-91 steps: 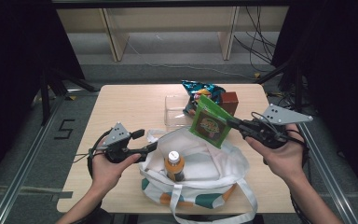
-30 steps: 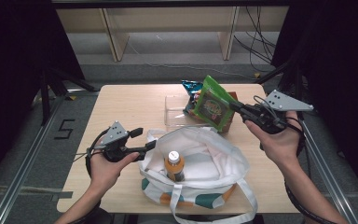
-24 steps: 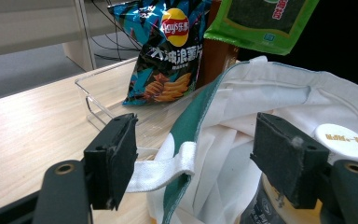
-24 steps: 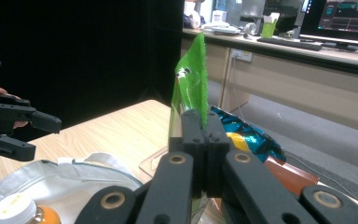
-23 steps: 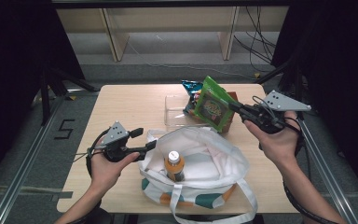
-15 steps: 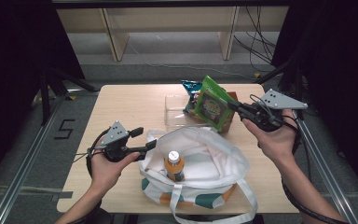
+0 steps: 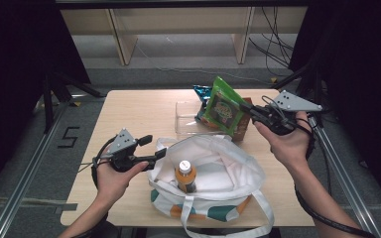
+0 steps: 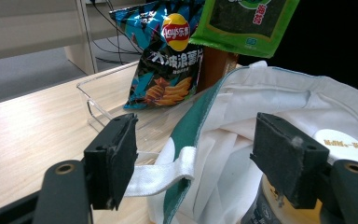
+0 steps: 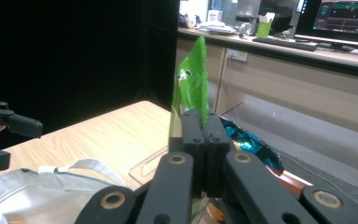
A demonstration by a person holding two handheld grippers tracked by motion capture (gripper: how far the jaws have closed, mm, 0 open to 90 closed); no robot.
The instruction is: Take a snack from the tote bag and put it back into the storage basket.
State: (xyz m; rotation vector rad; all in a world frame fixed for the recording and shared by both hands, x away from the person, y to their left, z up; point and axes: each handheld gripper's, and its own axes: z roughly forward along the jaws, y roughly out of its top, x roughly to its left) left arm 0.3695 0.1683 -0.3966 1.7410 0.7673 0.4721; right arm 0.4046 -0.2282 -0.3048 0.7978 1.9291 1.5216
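My right gripper is shut on the edge of a green snack packet, which hangs upright above the table's back right. Its jaws pinch the green packet flat between them. A white tote bag with green trim stands open at the front, an orange-labelled bottle upright inside. My left gripper is at the bag's left rim. Its jaws stand wide apart around the bag's rim and strap, with the pads clear of the cloth. The bottle's cap sits just behind.
A clear plastic tray lies behind the bag. A blue chips bag leans at the tray's back with a brown box beside it. The wooden table is bare at left. Shelving and cables stand behind.
Since three seconds ago my right gripper has carried the green packet from over the bag's rim back and to the right, above the tray. Lately it has barely moved. The left gripper stayed.
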